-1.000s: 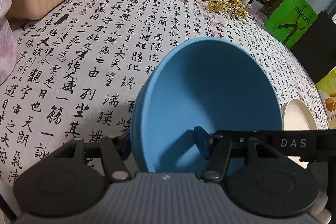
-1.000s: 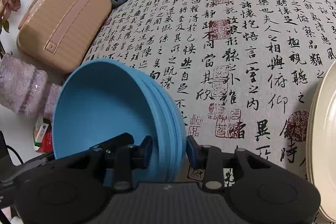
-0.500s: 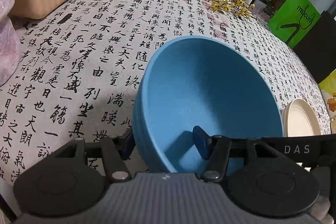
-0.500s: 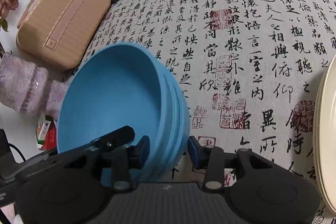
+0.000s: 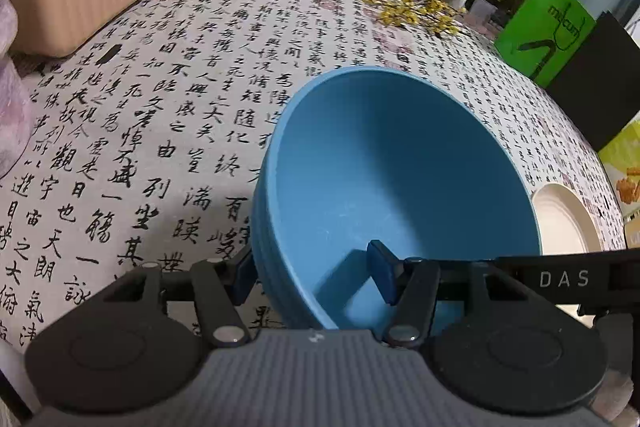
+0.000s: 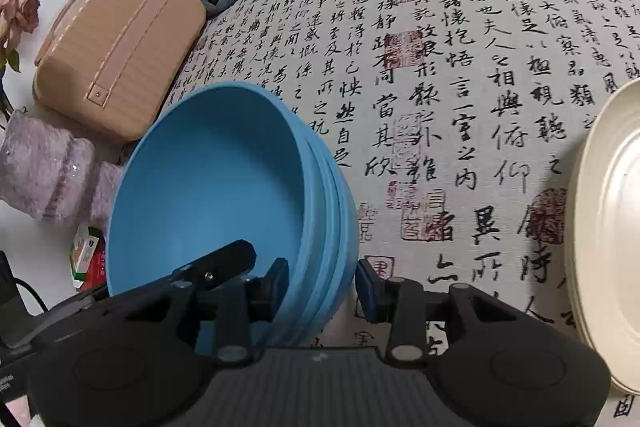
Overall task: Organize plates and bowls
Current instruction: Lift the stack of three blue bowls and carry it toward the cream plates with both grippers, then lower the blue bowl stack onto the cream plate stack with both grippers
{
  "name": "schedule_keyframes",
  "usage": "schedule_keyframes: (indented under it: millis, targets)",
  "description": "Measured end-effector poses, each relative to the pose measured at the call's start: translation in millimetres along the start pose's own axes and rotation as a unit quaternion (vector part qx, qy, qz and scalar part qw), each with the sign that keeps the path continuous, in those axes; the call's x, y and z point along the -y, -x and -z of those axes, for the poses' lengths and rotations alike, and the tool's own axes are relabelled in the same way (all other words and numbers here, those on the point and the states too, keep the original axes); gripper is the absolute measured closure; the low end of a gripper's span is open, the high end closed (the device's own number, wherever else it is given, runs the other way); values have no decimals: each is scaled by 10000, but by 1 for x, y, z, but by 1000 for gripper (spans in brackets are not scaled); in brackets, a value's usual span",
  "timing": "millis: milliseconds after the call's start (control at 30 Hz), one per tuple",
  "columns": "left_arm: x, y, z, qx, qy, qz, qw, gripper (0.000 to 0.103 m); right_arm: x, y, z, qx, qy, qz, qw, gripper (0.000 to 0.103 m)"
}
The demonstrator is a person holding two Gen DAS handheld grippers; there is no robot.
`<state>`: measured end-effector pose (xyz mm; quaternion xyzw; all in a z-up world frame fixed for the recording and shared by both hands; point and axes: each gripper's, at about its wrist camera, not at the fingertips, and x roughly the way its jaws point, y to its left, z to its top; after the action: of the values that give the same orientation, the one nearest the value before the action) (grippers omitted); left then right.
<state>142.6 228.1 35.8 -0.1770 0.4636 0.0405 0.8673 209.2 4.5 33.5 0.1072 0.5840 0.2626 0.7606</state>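
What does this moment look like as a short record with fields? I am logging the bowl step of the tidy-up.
held item: stack of blue bowls, nested, tilted
left gripper: one finger inside the top bowl, one outside the stack's wall
right gripper: straddles the opposite wall the same way
plates: cream plates, apart from the bowls, to their right
surface: calligraphy tablecloth
background: tan case beyond the bowls; yellow flowers at the far edge
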Motion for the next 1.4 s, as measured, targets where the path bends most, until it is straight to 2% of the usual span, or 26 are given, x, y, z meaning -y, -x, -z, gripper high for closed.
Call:
schedule_keyframes:
  millis: [1400]
  targets:
    - [106,-2,9,60,-561,291,9980,45,81,83,16,556,-322,117,9979,66]
